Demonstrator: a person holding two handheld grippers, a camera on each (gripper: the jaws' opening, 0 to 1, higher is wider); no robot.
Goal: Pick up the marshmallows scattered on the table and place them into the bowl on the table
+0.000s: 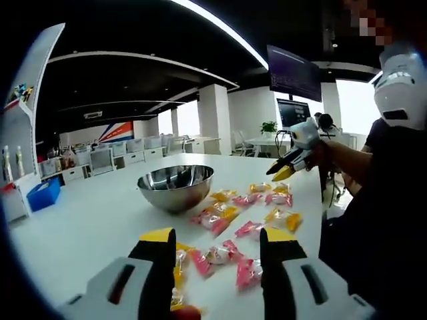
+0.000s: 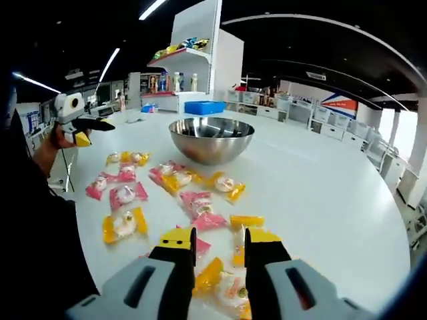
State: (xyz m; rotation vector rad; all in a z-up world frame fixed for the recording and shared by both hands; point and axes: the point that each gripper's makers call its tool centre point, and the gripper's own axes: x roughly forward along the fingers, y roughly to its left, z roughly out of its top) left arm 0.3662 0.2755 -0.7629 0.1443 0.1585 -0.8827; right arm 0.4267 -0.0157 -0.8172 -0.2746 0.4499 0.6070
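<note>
**Wrapped marshmallows lie loose by the steel bowl, both claws empty**

In the left gripper view, the left gripper [image 1: 217, 245] rises from the bottom with its yellow-tipped black jaws spread wide and nothing between them. Just beyond the tips lie the marshmallows [image 1: 230, 217], small sweets in crinkled wrappers twisted at both ends, some pink, some yellow-orange, with a pale round centre showing through. They are scattered over the white table [image 1: 87, 227] in a loose band, from right under the jaws out toward the table's far right edge. The bowl [image 1: 175, 187] is a shiny round steel one, standing upright just to the left of the sweets, and its inside looks bare from this angle. Farther right, the right gripper [image 1: 288, 169] hangs above the table in a person's hand [image 1: 325, 155]; its yellow tips sit close together, but I cannot tell from here whether they meet.

In the right gripper view, the right gripper [image 2: 219, 241] shows its jaws parted by a narrow gap, gripping nothing; an orange-wrapped sweet lies on the table under that gap. The marshmallows [image 2: 193, 200] spread from the jaws toward the bowl [image 2: 211, 139], which stands beyond them near the middle of the table [image 2: 320, 193]. The left gripper [image 2: 85, 131] is held up at the far left.
</note>
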